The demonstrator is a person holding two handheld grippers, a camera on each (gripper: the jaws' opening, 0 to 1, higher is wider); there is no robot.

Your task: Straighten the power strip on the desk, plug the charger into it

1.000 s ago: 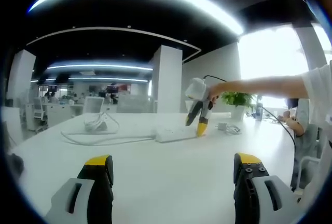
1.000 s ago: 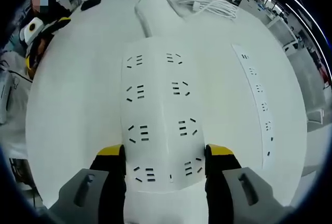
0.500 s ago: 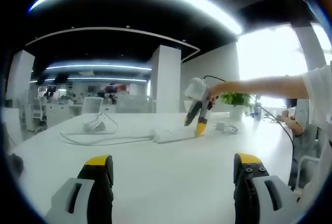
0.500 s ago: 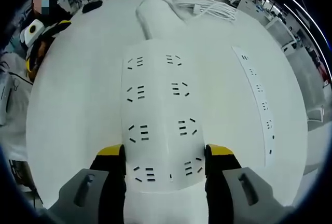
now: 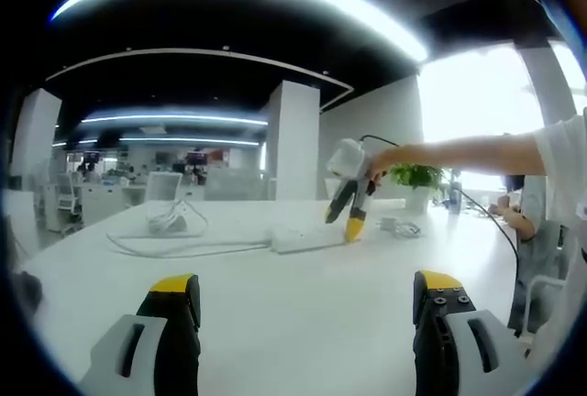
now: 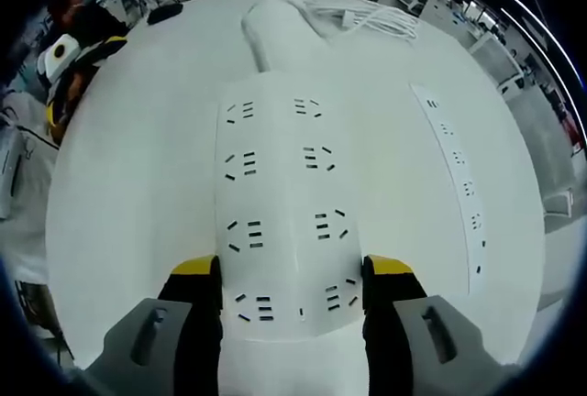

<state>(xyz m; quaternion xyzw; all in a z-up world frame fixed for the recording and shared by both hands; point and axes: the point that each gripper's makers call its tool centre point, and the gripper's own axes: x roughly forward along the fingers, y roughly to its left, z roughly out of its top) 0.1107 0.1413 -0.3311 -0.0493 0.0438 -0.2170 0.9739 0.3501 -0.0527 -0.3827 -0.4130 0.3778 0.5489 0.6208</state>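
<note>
Since the earlier pictures almost nothing had moved: the strip [image 6: 286,222] had only edged a little in the right gripper view, and the left gripper view looked the same.

Nearest, in the right gripper view, the right tongs [image 6: 292,297] straddled the near end of the strip, one yellow-tipped jaw against each long edge, closed on it as far as its width allowed. The strip lay flat on the white bench [image 6: 138,185], its cord [image 6: 362,16] coiled at the far end. A second, narrower strip [image 6: 456,185] lay apart to one side.

The risk here, as I judged it, was the hold: so near one end, a turn could make the strip pivot or slip out, and the coiled cord could drag it back askew.

In the left gripper view the left tongs [image 5: 307,300] stood wide open over bare bench, holding and touching nothing. Farther off, the right tongs [image 5: 350,220] came down on the strip [image 5: 307,238], with the cord [image 5: 170,236] trailing away. Small items [image 5: 404,226] lay beyond; whether one was the charger I could not tell.
</note>
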